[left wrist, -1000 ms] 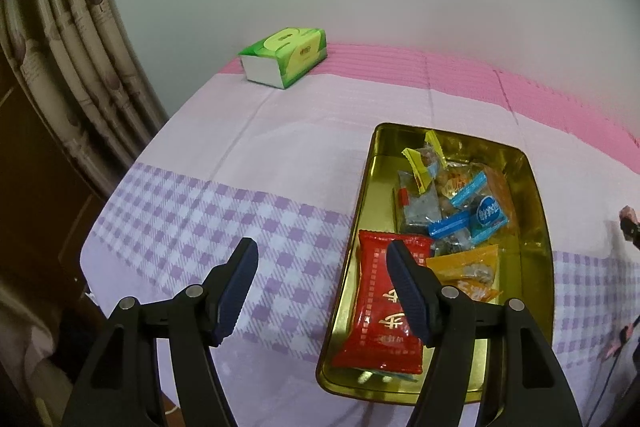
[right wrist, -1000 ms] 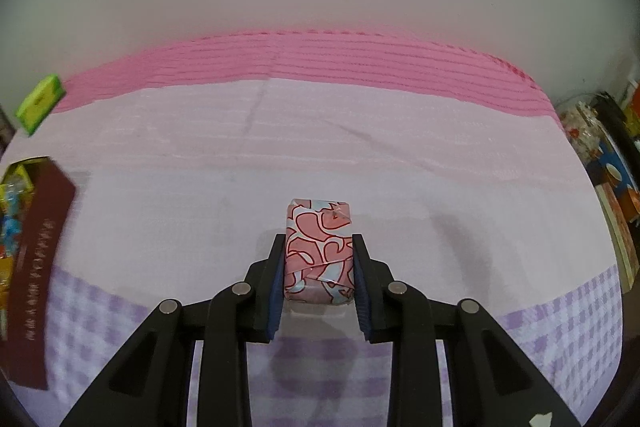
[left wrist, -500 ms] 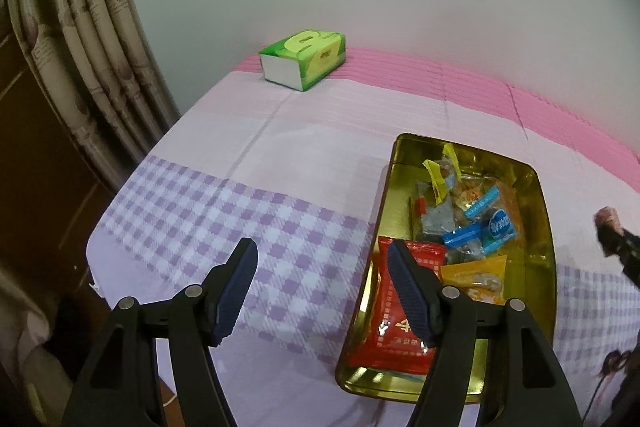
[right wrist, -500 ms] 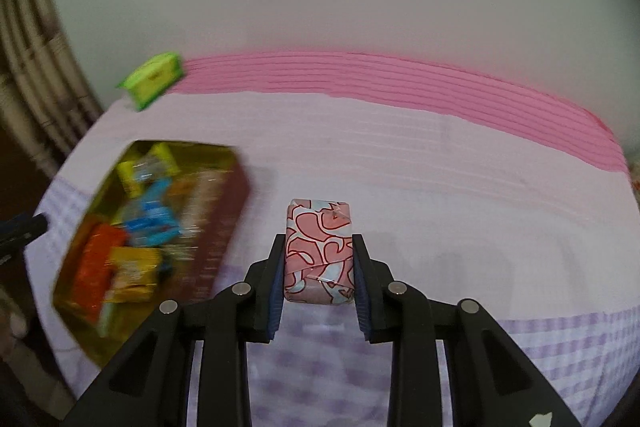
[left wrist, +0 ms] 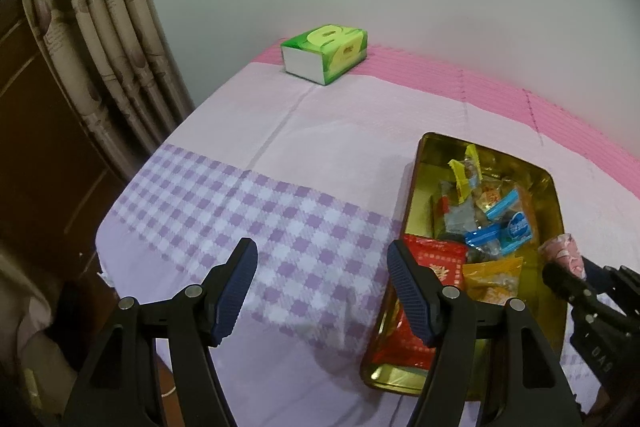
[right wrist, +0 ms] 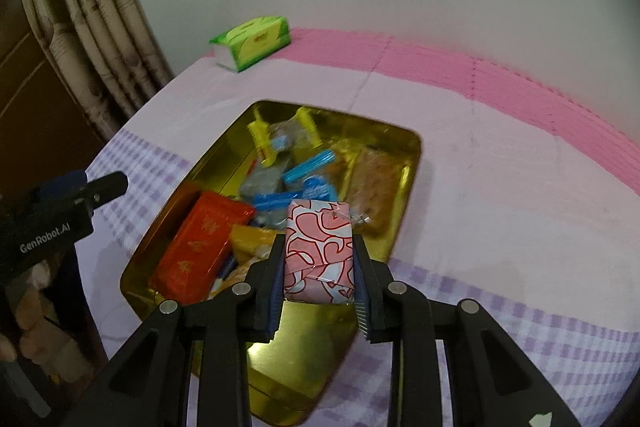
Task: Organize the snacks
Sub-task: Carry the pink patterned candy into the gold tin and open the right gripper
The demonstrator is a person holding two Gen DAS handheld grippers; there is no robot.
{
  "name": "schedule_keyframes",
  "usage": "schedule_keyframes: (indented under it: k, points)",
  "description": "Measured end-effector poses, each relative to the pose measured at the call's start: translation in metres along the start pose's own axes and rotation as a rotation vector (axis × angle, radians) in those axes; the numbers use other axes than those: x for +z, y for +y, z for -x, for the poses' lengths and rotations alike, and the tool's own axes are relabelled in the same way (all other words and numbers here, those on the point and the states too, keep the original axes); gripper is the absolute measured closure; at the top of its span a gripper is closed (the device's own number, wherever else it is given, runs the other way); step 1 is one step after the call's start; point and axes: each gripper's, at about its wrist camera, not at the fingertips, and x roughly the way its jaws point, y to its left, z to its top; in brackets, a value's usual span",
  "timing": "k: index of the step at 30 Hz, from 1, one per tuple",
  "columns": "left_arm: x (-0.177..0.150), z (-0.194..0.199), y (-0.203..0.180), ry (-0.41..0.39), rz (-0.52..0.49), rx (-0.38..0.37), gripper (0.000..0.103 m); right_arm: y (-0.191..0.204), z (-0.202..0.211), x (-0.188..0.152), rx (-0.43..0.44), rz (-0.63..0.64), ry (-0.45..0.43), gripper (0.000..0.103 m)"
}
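1. Pink wrapped snack (right wrist: pixel 319 251): clamped across its flat sides in right gripper (right wrist: pixel 318 279), held over gold tin (right wrist: pixel 408 183).
2. Likely light, slightly squashy; glossy wrapper, possibly slippery.
3. Left gripper (left wrist: pixel 322 291): jaws apart, empty, beside the tin.

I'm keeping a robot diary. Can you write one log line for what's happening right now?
right gripper: shut on pink snack, over gold tray | left gripper: open, empty, beside tray | tissue box: far corner
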Motion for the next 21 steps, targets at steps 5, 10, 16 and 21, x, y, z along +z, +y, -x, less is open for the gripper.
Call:
schedule_keyframes:
  k: [5,10,16,21]
  points:
    - [-0.005,0.000,0.008,0.015,0.016,0.013,0.035,0.006,-0.007,-0.002,0.013,0.012,0.020,0.076]
    - [-0.010,-0.001,0.016,0.029,0.034,0.020,0.035,0.017,-0.015,-0.003,0.014,0.030,0.032,0.076]
    - [-0.011,-0.001,0.018,0.034,0.043,0.013,0.035,0.024,-0.022,-0.007,0.015,0.034,0.050,0.076]
    - [-0.012,-0.002,0.016,0.041,0.039,0.010,0.035,0.025,-0.025,-0.007,0.005,0.043,0.058,0.076]
